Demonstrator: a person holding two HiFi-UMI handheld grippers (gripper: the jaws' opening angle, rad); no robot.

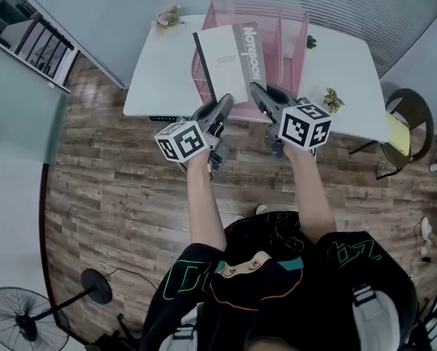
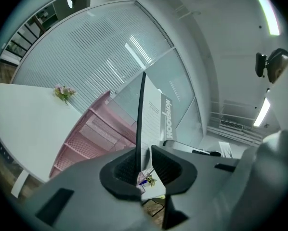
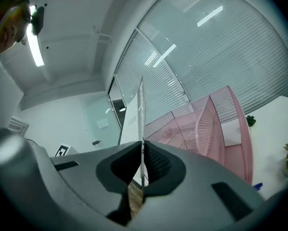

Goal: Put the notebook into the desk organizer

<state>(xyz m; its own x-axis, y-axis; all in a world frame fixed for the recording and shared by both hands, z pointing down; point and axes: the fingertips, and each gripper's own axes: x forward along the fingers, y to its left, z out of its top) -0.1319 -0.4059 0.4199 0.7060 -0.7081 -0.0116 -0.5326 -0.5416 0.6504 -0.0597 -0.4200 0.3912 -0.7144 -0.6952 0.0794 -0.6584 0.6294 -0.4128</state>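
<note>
A grey notebook [image 1: 229,61] with a dark spine strip is held up, tilted, over the pink mesh desk organizer [image 1: 288,39] on the white table [image 1: 167,79]. My right gripper [image 1: 259,93] is shut on the notebook's lower edge; in the right gripper view the thin sheet [image 3: 140,109] is pinched between the pads [image 3: 143,165], with the organizer [image 3: 211,124] ahead. My left gripper [image 1: 222,108] stands open at the lower left corner. In the left gripper view the notebook [image 2: 156,114] rests edge-on against one pad, with a gap to the other [image 2: 145,170]. The organizer [image 2: 93,129] lies below.
A small pink flower pot [image 1: 167,17] stands at the table's far left. Small green plants [image 1: 331,98] sit on the table's right side. A chair [image 1: 405,123] is right of the table, and a floor fan [image 1: 21,316] stands at the lower left on the wooden floor.
</note>
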